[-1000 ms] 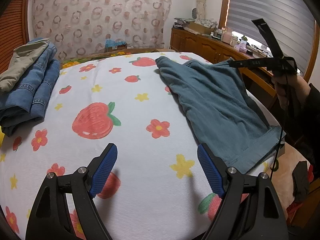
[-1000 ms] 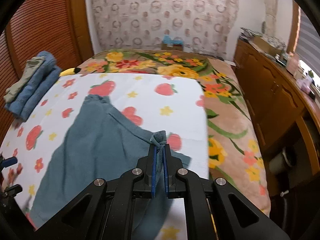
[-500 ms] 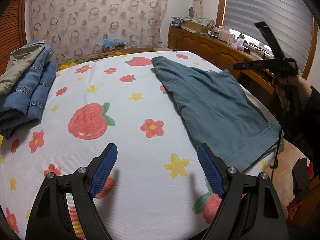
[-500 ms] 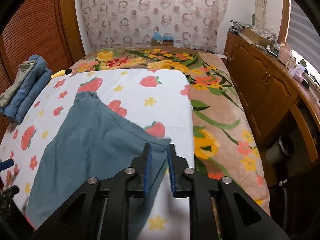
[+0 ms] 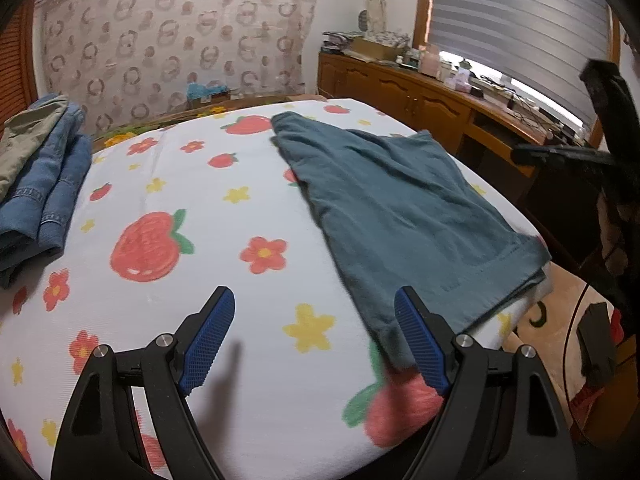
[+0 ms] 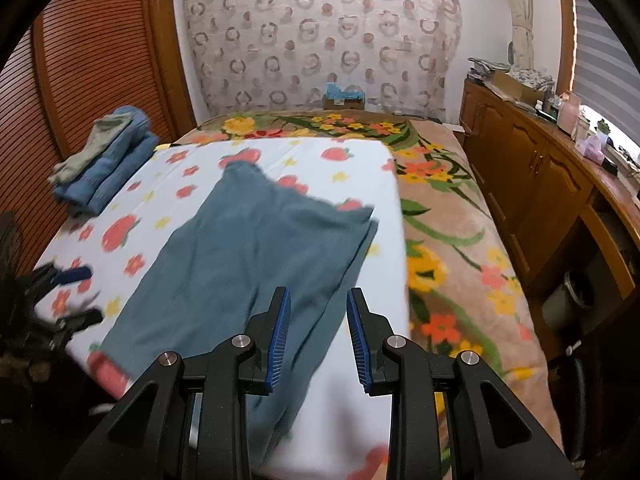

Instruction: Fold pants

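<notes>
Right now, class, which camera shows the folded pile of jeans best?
The left wrist view: the pile of jeans sits large and sharp at its left edge. The right wrist view shows it small and far off.

The right gripper hangs above the near part of the teal pants, its blue-padded jaws opening with nothing pinched between them. The pants lie spread flat on a white strawberry-and-flower sheet, which covers part of a floral blanket. A stack of folded jeans sits at the far left. The left gripper shows blurred at the left edge. A wooden cabinet runs along the right.
</notes>
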A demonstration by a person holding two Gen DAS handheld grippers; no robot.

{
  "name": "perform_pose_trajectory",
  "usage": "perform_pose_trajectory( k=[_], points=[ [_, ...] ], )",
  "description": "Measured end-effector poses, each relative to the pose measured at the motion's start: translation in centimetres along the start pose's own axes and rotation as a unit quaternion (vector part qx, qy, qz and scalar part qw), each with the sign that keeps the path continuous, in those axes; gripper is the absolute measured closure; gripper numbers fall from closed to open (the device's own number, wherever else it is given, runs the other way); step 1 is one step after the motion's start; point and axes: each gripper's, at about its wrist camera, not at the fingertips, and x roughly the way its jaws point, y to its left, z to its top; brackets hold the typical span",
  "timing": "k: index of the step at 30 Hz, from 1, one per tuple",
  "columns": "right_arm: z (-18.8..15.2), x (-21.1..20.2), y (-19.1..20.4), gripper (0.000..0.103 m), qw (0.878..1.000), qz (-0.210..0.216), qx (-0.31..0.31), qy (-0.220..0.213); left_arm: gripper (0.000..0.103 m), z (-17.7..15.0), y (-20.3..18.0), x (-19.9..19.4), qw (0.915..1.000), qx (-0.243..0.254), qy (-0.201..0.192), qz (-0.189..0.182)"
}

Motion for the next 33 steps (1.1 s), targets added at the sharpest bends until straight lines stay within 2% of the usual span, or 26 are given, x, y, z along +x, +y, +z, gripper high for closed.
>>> perform_pose_trajectory(
  k=[8, 14, 20, 29, 31, 33],
  points=[
    [-4.1, -1.4, 1.5, 0.073, 1.0, 0.016, 0.0, 0.008, 0.02, -0.3, -1.3, 0.2, 0.9998, 0.016, 0.008, -0.005],
    [-5.8, -2.1, 0.5, 0.073, 0.999, 0.023, 0.021, 0.015, 0.02, -0.5, -1.9, 0.5, 0.9996, 0.022, 0.017, -0.009],
    [-6.3, -2.3, 0.8, 0.073, 0.998, 0.026, 0.043, 0.025, 0.02, -0.7, -2.5, 0.9, 0.9992, 0.03, 0.023, -0.008],
    [-6.6, -2.3, 1.7, 0.074, 0.998, 0.035, 0.041, 0.031, 0.02, -1.0, -2.5, 1.3, 0.999, 0.029, 0.033, -0.008],
    [-6.4, -2.4, 2.2, 0.09, 0.998, 0.034, 0.039, 0.022, 0.02, -1.0, -2.5, 1.4, 0.999, 0.029, 0.033, -0.009],
    [-6.4, -3.1, 2.1, 0.091, 0.998, 0.041, 0.044, 0.01, 0.02, -1.1, -2.4, 1.4, 0.999, 0.027, 0.034, -0.011]
  ],
)
